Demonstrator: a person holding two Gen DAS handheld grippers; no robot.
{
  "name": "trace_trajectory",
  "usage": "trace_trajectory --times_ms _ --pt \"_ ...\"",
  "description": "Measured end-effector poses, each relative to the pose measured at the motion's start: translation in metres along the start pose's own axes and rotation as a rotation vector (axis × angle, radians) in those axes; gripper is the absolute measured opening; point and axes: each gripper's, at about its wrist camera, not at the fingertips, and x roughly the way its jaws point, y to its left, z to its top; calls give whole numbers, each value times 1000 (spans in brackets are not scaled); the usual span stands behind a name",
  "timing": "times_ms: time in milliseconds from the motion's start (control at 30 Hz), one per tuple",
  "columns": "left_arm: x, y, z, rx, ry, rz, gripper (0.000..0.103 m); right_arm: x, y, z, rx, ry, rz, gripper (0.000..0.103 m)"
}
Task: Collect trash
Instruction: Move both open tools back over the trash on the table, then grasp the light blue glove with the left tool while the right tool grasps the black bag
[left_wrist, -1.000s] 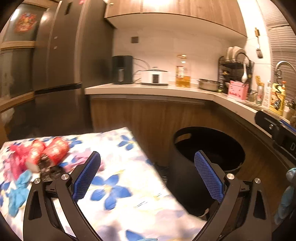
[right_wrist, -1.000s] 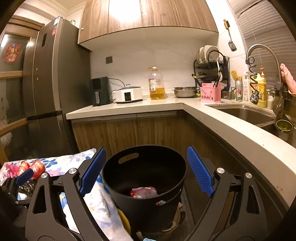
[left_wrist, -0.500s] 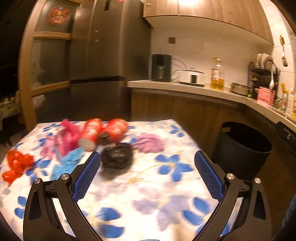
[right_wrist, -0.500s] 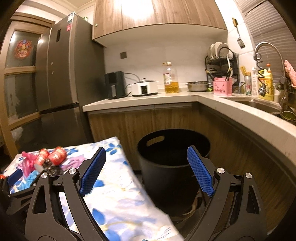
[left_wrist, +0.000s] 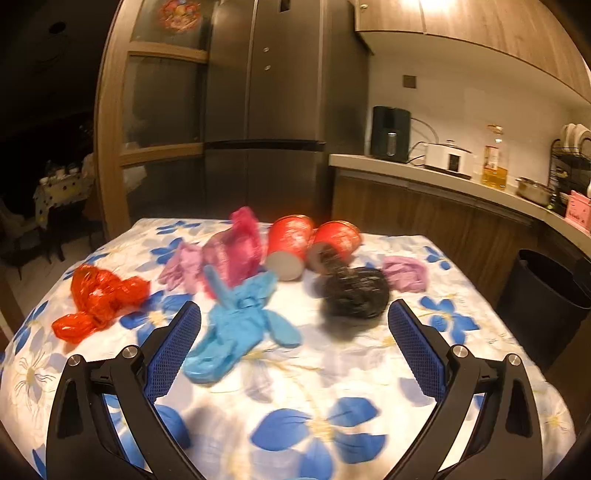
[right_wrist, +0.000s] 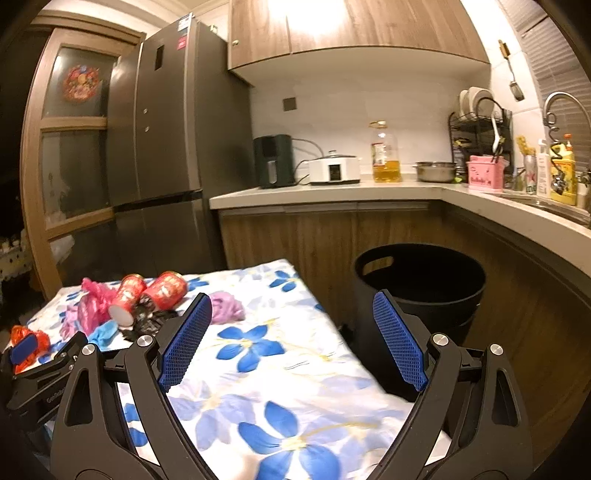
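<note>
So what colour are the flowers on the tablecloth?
Blue flowers on the white tablecloth; the left wrist view shows them best.

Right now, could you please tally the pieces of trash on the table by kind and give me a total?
Red paper cups, lying on their sides: 2
Gloves: 3, blue, two lilac
Crumpled plastic bags: 3, red, pink, black
Total: 8

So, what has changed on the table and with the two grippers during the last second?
The left gripper swung away from the black bin toward the table and now faces the trash, with the blue glove and black bag ahead. The right gripper drew back from the bin toward the table edge. Both stayed open and empty; the trash did not move.
</note>
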Motion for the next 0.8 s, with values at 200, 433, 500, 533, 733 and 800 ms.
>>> trace_trajectory --times_ms 200,433,500,533,733,800 --pt "25 27 -3 -40 55 42 97 15 26 -9 -6 27 38 88" --pt "67 44 1 -93 189 57 92 35 60 -16 -17 50 85 88" --pt "76 46 -1 -105 229 59 91 42 68 -17 -20 58 94 88" --pt "79 47 -2 -111 244 55 89 46 72 -18 -20 65 98 88" --pt "102 52 -12 -142 354 39 64 72 94 -24 -5 121 132 88" --pt "103 51 -13 -140 361 40 60 79 101 -26 -9 132 138 88"
